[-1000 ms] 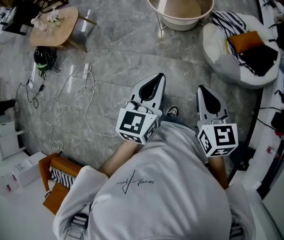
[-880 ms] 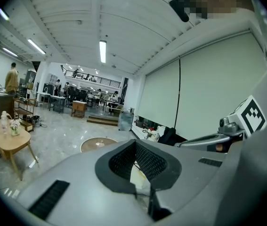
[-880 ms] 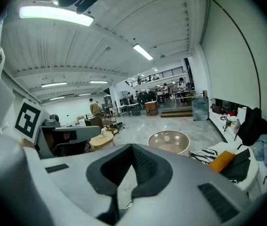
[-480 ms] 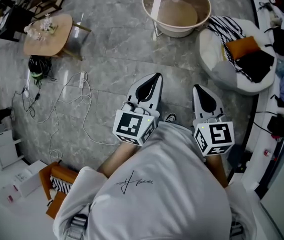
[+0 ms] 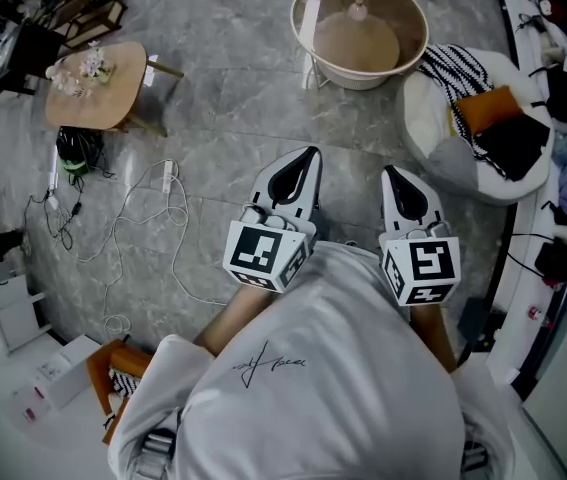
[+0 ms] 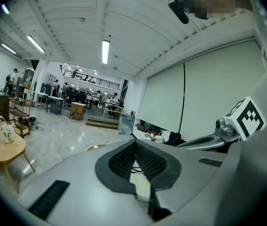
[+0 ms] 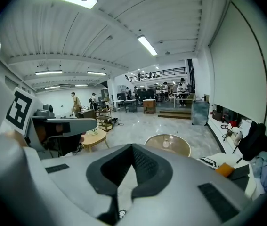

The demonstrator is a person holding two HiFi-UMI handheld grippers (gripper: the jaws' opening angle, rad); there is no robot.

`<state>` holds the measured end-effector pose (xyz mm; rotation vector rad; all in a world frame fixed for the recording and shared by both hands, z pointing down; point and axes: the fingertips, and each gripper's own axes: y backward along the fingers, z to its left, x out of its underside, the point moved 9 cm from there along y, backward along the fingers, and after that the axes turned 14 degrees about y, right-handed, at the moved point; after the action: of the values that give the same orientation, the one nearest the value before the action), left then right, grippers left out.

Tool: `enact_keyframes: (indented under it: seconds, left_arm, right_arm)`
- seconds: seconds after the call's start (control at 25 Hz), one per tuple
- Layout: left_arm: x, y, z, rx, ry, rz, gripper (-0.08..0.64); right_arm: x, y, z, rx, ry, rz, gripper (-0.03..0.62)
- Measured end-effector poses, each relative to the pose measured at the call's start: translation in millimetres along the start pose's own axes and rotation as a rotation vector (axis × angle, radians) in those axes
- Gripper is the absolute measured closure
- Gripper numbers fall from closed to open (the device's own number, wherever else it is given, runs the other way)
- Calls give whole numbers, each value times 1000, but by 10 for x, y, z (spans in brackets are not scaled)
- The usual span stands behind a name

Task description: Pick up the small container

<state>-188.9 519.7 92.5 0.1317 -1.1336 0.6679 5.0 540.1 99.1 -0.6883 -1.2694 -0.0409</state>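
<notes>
In the head view I see my left tool and right tool side by side over the stone floor. Both are clenched with nothing in them. The small container stands at the middle of the round glass surface, well ahead of both.

In the left gripper view, the tips meet and nothing sits between them.

In the right gripper view, the tips are pressed together on nothing. The small container shows beyond them on that round surface, well apart.
</notes>
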Motion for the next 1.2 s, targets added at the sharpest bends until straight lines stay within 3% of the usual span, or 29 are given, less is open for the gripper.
enact_keyframes:
  seconds: [0.64, 1.2]
  left_arm:
    - [-436, -245, 788, 42, -4, 8, 543]
    - [-353, -386, 1223, 22, 49, 56, 543]
  right_arm:
    - [-454, -727, 94, 62, 21, 25, 578]
    - [-604, -1057, 111, 65, 15, 33, 578]
